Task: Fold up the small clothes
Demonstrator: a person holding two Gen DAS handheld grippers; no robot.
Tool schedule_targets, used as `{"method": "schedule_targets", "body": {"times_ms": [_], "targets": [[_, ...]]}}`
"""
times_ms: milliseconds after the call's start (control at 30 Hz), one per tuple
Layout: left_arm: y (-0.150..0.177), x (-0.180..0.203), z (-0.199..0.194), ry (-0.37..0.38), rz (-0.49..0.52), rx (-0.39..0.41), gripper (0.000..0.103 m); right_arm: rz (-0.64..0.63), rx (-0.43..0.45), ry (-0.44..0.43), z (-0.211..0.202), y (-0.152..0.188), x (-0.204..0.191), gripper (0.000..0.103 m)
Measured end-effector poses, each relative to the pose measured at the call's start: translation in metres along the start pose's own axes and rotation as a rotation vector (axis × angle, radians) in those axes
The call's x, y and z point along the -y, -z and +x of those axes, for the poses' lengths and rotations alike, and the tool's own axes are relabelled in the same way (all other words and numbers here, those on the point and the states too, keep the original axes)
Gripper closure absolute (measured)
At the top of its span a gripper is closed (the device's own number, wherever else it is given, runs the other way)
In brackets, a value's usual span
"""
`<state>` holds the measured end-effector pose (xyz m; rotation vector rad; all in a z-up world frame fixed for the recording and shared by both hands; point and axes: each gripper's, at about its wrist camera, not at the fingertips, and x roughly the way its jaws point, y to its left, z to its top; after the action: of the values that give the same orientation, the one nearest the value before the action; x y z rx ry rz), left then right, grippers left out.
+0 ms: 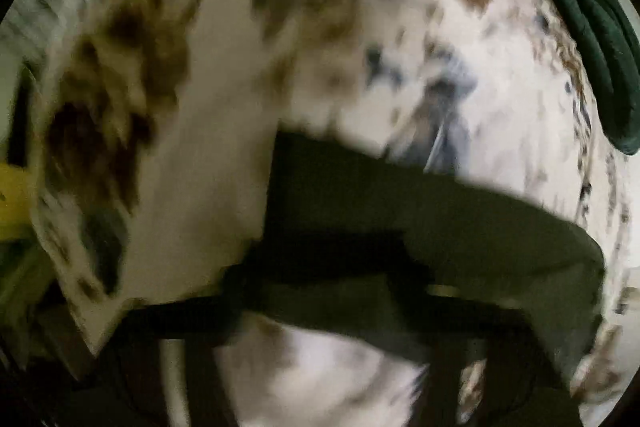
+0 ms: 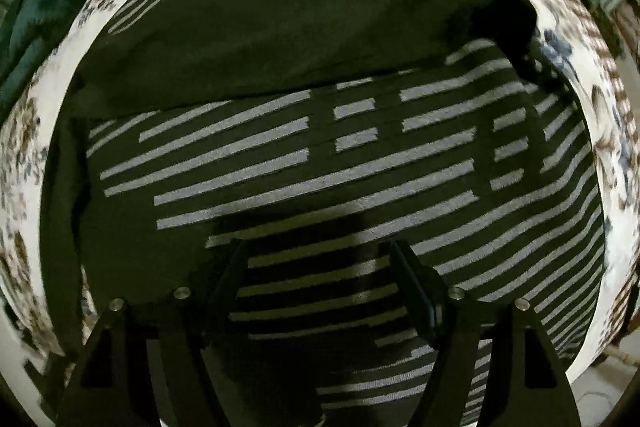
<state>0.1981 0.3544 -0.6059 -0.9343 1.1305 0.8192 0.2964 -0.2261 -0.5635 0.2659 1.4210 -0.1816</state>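
Item, as I see it from my station: one dark olive-green knit garment with pale grey horizontal stripes (image 2: 320, 163), lying flat on a white cloth printed with brown and blue flowers (image 2: 576, 39); its upper part is doubled over so that a plain dark panel covers the stripes above the middle of the right wrist view; the fold edge runs roughly level across that view; a dark rolled end sits at the upper right of the fold. Item: right gripper (image 2: 316, 267), black, pointing down over the striped part; its two fingers (image 2: 416, 291) stand spread with striped fabric showing in the gap between them and nothing pinched. Item: left gripper (image 1: 332, 307), seen only through heavy blur in the left wrist view; a dark olive fabric corner (image 1: 440, 223), probably the same garment, fills the lower middle of that view against the flowered cloth; I cannot tell from this view whether the jaws pinch it or stand apart. Item: a dark green padded object (image 1: 592, 27) at the upper right edge of the left wrist view, beyond the flowered cloth; a yellow patch (image 1: 12, 199) at the far left edge, unidentifiable.
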Motion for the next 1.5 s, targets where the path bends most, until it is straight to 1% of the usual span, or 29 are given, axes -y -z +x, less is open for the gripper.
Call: {"method": "schedule_targets", "body": {"times_ms": [33, 67, 133, 233, 300, 333, 433, 467, 500, 567, 633, 700, 767, 800, 900, 967, 1033, 1067, 1133, 1167, 1200, 1267, 1300, 1333, 1400, 1500], "targets": [[-0.001, 0.008, -0.008, -0.032, 0.032, 0.035, 0.097, -0.028, 0.017, 0.016, -0.002, 0.001, -0.002, 0.028], [-0.002, 0.014, -0.018, -0.058, 0.056, 0.08, 0.098, -0.058, 0.032, 0.035, -0.003, 0.003, -0.004, 0.028], [-0.001, 0.028, -0.04, -0.083, 0.096, 0.157, 0.098, -0.112, 0.062, 0.075, -0.007, 0.004, -0.007, 0.028], [0.001, 0.054, -0.069, -0.112, 0.193, 0.253, 0.098, -0.145, 0.082, 0.109, -0.008, -0.001, -0.009, 0.028], [0.004, 0.075, -0.091, -0.111, 0.265, 0.304, 0.098, -0.141, 0.076, 0.102, -0.007, -0.012, -0.008, 0.028], [0.01, 0.088, -0.103, -0.112, 0.303, 0.331, 0.098, -0.133, 0.073, 0.092, -0.006, -0.018, -0.007, 0.028], [0.035, 0.14, -0.126, -0.082, 0.428, 0.387, 0.098, -0.083, 0.069, 0.048, -0.008, -0.041, 0.002, 0.028], [0.046, 0.164, -0.132, -0.061, 0.473, 0.398, 0.098, -0.063, 0.065, 0.038, -0.011, -0.047, 0.014, 0.028], [0.057, 0.184, -0.135, -0.041, 0.513, 0.404, 0.098, -0.049, 0.065, 0.031, -0.009, -0.06, 0.012, 0.028], [0.088, 0.233, -0.143, 0.021, 0.595, 0.404, 0.098, -0.015, 0.07, 0.021, -0.013, -0.069, 0.031, 0.028], [0.123, 0.279, -0.151, 0.091, 0.669, 0.39, 0.098, 0.02, 0.074, 0.021, -0.016, -0.082, 0.06, 0.028], [0.166, 0.328, -0.156, 0.153, 0.758, 0.369, 0.098, 0.059, 0.077, 0.024, -0.02, -0.09, 0.089, 0.028], [0.216, 0.374, -0.159, 0.218, 0.85, 0.343, 0.098, 0.103, 0.076, 0.029, -0.024, -0.095, 0.121, 0.028], [0.237, 0.392, -0.16, 0.241, 0.887, 0.329, 0.098, 0.133, 0.075, 0.027, -0.026, -0.1, 0.14, 0.028], [0.311, 0.444, -0.16, 0.315, 1.001, 0.273, 0.098, 0.193, 0.069, 0.03, -0.03, -0.101, 0.178, 0.028], [0.35, 0.469, -0.156, 0.349, 1.074, 0.232, 0.098, 0.222, 0.059, 0.035, -0.032, -0.103, 0.203, 0.028], [0.388, 0.486, -0.15, 0.362, 1.141, 0.18, 0.097, 0.242, 0.05, 0.036, -0.032, -0.099, 0.215, 0.028], [0.399, 0.49, -0.147, 0.36, 1.162, 0.167, 0.094, 0.251, 0.044, 0.035, -0.031, -0.099, 0.224, 0.028], [0.42, 0.496, -0.145, 0.367, 1.206, 0.147, 0.093, 0.257, 0.037, 0.037, -0.031, -0.095, 0.231, 0.028], [0.427, 0.496, -0.147, 0.369, 1.223, 0.151, 0.093, 0.258, 0.032, 0.036, -0.031, -0.095, 0.236, 0.028], [0.431, 0.494, -0.149, 0.373, 1.237, 0.163, 0.09, 0.259, 0.026, 0.031, -0.031, -0.094, 0.241, 0.028], [0.427, 0.488, -0.155, 0.379, 1.255, 0.191, 0.062, 0.261, 0.015, 0.019, -0.034, -0.09, 0.245, 0.028], [0.42, 0.482, -0.157, 0.376, 1.264, 0.201, 0.031, 0.264, 0.007, 0.011, -0.036, -0.087, 0.248, 0.028], [0.412, 0.478, -0.155, 0.369, 1.262, 0.212, 0.012, 0.266, 0.003, 0.001, -0.038, -0.087, 0.25, 0.028], [0.389, 0.46, -0.152, 0.348, 1.223, 0.244, 0.012, 0.27, 0.004, -0.02, -0.047, -0.085, 0.251, 0.028], [0.337, 0.416, -0.14, 0.253, 1.144, 0.256, 0.012, 0.265, 0.026, -0.057, -0.063, -0.091, 0.246, 0.028]]}}
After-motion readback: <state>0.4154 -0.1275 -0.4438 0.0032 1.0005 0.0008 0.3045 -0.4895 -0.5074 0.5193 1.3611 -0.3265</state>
